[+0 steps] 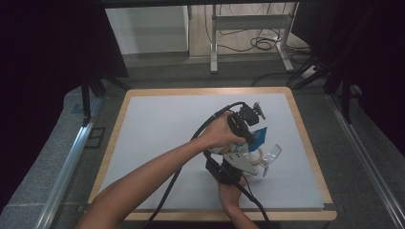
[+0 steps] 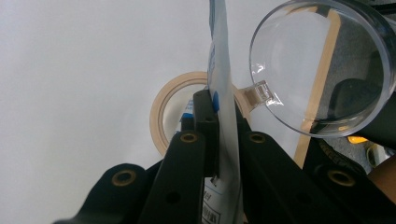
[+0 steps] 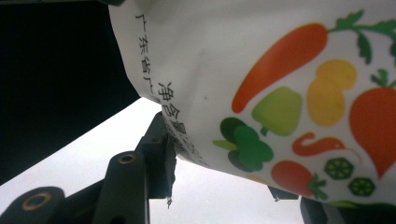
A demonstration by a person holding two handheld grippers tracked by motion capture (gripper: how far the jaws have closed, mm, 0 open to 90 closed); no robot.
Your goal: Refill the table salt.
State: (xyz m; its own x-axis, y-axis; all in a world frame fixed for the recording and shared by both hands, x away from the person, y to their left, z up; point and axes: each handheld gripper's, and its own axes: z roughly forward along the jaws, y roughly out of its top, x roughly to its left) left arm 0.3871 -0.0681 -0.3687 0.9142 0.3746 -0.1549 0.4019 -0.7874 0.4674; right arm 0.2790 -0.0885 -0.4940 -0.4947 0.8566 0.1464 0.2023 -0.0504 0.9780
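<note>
While both grippers clamp the pouch (image 3: 261, 93), open table (image 1: 157, 138) lies left.

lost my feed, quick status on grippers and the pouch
Left gripper shut on pouch edge. Right gripper shut on pouch. Tape roll, clear cup close by.

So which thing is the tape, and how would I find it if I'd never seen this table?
Start at the big white table top with its wooden rim and go to where the two hands meet. There, under the white and blue pouch, lies the flat beige ring of tape. It is a paper-coloured hoop with a hole, unlike the clear plastic round cup beside it.
</note>
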